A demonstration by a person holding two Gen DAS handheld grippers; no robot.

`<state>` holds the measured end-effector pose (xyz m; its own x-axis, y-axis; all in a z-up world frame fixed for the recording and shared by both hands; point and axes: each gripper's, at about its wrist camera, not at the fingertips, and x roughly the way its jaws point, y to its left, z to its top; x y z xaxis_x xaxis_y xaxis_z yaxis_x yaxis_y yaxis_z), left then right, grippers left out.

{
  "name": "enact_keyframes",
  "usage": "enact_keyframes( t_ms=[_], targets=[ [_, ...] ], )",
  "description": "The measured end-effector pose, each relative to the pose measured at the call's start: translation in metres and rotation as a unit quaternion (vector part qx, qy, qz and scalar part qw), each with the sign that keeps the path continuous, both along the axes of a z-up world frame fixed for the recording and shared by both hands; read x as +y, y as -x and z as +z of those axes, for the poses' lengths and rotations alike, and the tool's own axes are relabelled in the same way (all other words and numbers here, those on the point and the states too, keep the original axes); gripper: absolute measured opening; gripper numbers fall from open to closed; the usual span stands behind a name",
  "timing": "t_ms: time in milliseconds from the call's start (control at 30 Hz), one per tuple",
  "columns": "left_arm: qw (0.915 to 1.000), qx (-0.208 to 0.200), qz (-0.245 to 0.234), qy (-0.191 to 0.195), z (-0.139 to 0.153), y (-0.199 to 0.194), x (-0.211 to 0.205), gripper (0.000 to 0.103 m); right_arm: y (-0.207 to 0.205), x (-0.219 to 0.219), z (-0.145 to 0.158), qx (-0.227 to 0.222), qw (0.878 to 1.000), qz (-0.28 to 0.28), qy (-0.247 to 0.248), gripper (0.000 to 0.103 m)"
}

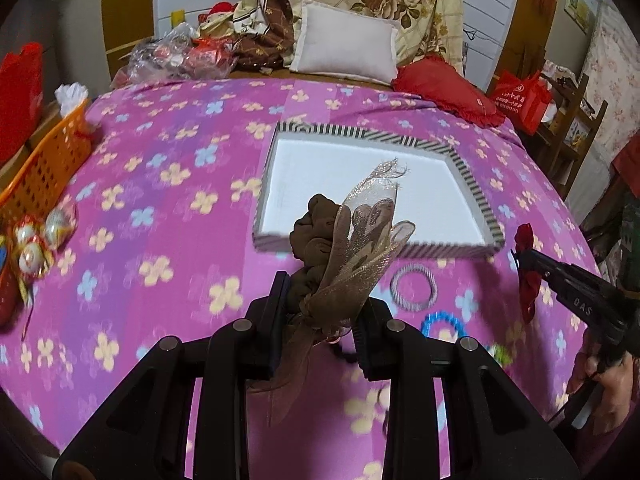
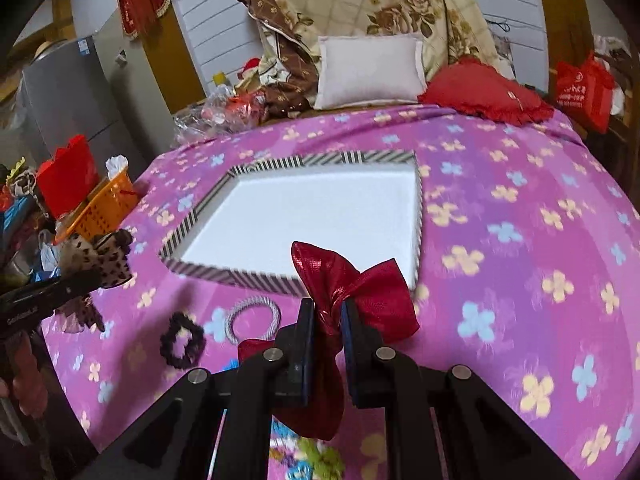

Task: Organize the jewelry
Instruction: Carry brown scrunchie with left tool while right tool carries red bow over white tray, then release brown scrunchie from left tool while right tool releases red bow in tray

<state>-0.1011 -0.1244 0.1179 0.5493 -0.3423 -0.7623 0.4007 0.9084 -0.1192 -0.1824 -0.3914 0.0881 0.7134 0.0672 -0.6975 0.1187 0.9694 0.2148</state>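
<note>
Two grippers are held above a bed [image 1: 168, 240] covered in a pink flowered sheet. On the sheet a shallow tray [image 2: 224, 272] with a striped rim and white floor is laid, and everything else is placed relative to it. Beyond the tray, at the head of the bed, a white pillow [image 1: 344, 44] and a red cushion [image 2: 488, 92] are seen. An orange basket [image 1: 44, 168] is set well to the tray's left. The left gripper [image 1: 324, 316] is raised just before the tray's near edge, its fingers closed on a brown bow [image 1: 348, 248] of sheer ribbon. The right gripper [image 2: 326, 340] is likewise raised at the near edge, its fingers clamped on a red bow [image 2: 352, 292]. Near the tray's front, on the sheet, a grey hair tie [image 1: 414, 287], a black scrunchie [image 2: 182, 340] and a blue bracelet [image 1: 444, 322] are left lying.
</note>
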Motion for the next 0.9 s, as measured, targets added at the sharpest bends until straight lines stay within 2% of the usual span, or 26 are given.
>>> enact_keyframes(
  t_ms=[200,400,567,700,900],
  targets=[
    [1.0000,0.000,0.004,-0.003,0.000,-0.041,-0.022,0.028,-0.032,-0.012,0.009,-0.009,1.000,-0.010,-0.005,0.013],
    [0.9996,0.017,0.021,-0.013,-0.020,-0.089,-0.040,0.028,-0.073,-0.024,0.007,-0.011,1.000,-0.016,0.001,0.013],
    [0.9981,0.045,0.031,-0.029,-0.047,-0.115,-0.051,0.028,-0.110,-0.032,-0.015,0.003,1.000,-0.021,0.014,0.013],
    [0.9969,0.057,0.030,-0.045,-0.065,-0.122,-0.057,0.028,-0.128,-0.038,-0.037,0.028,0.999,-0.023,0.022,0.013],
    [0.9949,0.078,0.029,-0.057,-0.082,-0.118,-0.057,0.028,-0.126,-0.038,-0.061,0.067,0.997,-0.012,0.026,0.013]
  ],
)
